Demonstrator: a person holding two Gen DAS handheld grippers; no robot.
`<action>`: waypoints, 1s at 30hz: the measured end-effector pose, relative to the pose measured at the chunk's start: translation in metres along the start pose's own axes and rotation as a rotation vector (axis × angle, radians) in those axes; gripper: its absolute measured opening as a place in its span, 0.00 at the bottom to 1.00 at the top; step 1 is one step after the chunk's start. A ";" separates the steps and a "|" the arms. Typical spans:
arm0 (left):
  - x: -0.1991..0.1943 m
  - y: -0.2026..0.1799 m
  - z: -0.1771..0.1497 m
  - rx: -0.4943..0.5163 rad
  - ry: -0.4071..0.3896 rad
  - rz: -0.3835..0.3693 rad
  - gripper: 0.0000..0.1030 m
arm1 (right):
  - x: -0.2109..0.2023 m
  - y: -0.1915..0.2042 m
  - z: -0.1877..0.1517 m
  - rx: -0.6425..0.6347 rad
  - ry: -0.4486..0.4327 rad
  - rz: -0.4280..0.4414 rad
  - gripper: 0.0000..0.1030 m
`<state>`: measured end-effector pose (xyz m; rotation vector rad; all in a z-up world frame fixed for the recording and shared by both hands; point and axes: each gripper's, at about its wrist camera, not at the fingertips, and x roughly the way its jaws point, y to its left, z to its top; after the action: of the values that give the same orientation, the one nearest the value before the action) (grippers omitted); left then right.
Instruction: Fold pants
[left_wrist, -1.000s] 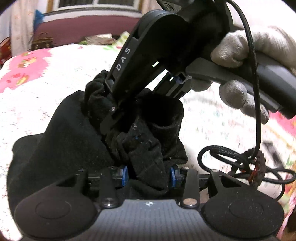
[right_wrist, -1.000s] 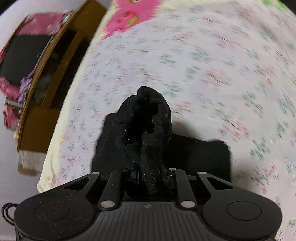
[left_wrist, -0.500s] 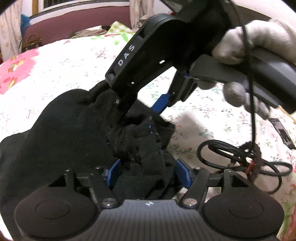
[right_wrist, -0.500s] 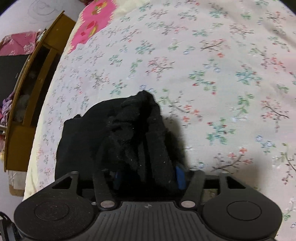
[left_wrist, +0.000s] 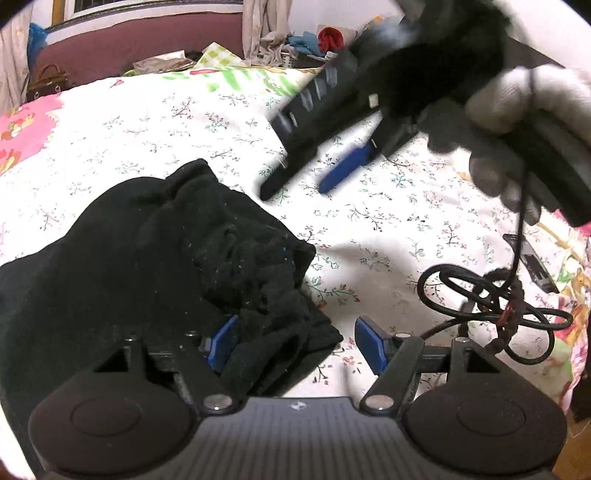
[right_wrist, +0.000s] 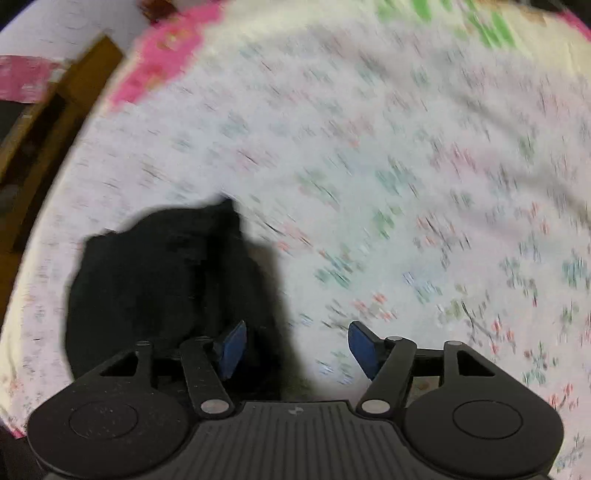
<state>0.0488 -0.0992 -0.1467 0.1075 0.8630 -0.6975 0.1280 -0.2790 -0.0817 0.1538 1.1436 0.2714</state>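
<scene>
Floral bedsheet (left_wrist: 369, 229) covers the whole work surface, white with small sprigs and a pink patch at the left edge; a maroon headboard (left_wrist: 140, 40) and heaped clothing sit along the top of the left wrist view.

Black pants (left_wrist: 155, 266) lie bunched in a folded heap at lower left of that view, resting on the sheet. In the right wrist view, which is motion-blurred, the same pants (right_wrist: 166, 280) occupy the lower left.

Left gripper (left_wrist: 295, 341): jaws stand wide, having just been opening. A fold of the pants lies between the blue pads, against the left pad; the right pad is clear of the cloth, over bare sheet. No grip.

Right gripper (right_wrist: 297, 345): jaws likewise wide, having just been opening. The pants lie beside and behind its left pad; the gap itself shows dark shadow and sheet. In the left wrist view this gripper (left_wrist: 295, 184) hangs at upper centre, blurred, above the sheet and apart from the pants, carried by a gloved hand (left_wrist: 517, 122).

Black cable (left_wrist: 491, 306) lies coiled at right on the sheet.
</scene>
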 end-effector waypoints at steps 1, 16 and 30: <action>-0.004 0.001 -0.001 0.001 0.000 0.001 0.73 | -0.006 0.010 0.000 -0.029 -0.027 0.031 0.53; -0.047 0.050 -0.023 -0.141 0.053 0.140 0.74 | 0.041 -0.002 -0.034 -0.007 0.052 0.019 0.54; -0.145 0.049 0.069 -0.110 -0.228 0.391 0.95 | -0.121 0.047 -0.019 -0.085 -0.363 0.054 0.73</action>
<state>0.0596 -0.0104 -0.0047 0.0922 0.6343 -0.2881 0.0574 -0.2689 0.0284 0.1519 0.7670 0.3254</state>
